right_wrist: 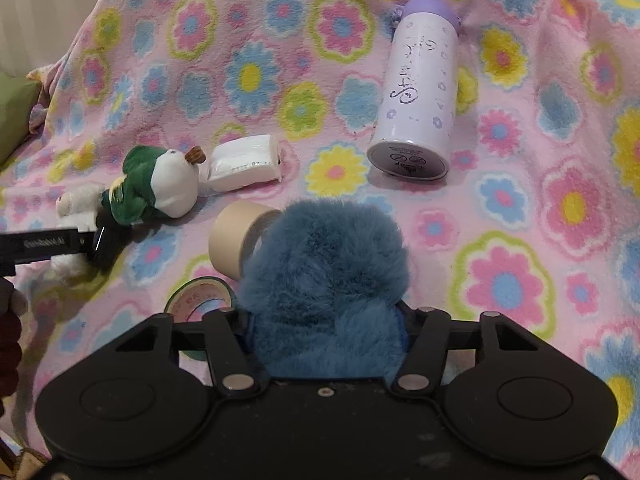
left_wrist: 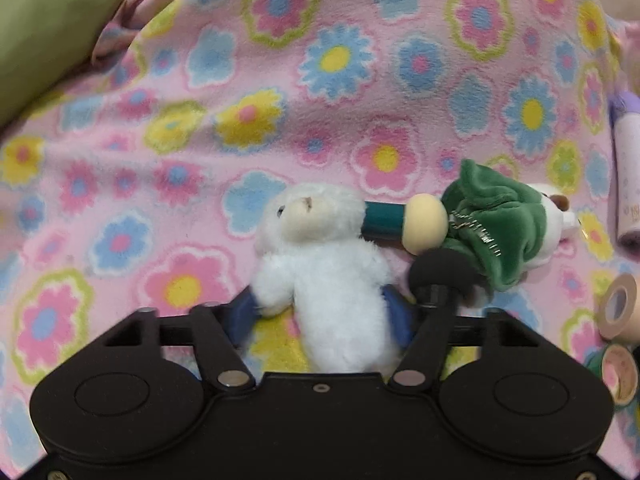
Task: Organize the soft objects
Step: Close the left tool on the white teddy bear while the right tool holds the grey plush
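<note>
Left claw pinching white plush lamb, green-caped toy beside, right claw pinching blue fluffy toy, tape rolls touching

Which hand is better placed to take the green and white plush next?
Left, once free: the green and white plush lies just beside the left gripper, now shut on the white plush. The right gripper grips the blue plush, farther away.

The blue plush totally covers the right gripper's fingertips. Green tape roll beside it is half hidden. Bottle right of the left gripper gets cut off.
</note>
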A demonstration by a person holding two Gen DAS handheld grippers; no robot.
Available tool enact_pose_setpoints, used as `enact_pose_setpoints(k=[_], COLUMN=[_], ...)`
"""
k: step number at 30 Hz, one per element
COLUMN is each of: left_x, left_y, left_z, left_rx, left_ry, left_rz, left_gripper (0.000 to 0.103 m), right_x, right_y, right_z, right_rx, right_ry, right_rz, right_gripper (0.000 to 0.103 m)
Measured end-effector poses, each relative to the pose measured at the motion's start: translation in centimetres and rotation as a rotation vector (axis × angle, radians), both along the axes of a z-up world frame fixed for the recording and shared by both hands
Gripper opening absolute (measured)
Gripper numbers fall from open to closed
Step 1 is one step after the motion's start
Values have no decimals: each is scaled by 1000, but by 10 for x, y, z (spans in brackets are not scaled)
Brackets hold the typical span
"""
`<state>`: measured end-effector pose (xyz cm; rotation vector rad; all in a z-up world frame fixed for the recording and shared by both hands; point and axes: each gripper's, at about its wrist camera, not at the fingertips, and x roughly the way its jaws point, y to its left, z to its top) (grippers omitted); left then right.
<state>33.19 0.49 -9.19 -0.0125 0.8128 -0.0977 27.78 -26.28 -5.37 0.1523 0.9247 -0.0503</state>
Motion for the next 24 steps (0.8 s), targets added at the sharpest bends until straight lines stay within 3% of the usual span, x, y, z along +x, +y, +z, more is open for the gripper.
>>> enact_pose_setpoints(k=[2, 9, 24], left_x=[-3, -13, -85], left_y=[2, 11, 12], left_z=[4, 20, 72], left_rx=[1, -19, -58], left_ry=[-10, -49, -123], left_rz=[-6, -9, -71], left_gripper=[47, 44, 44], right_x=[-1, -7, -35], right_y=[-5, -15, -9], right_z=[2, 11, 55], right_rx=[28, 72, 100], right_ry=[2, -13, -93], right_rz=[-12, -54, -19], right_gripper=[55, 54, 55])
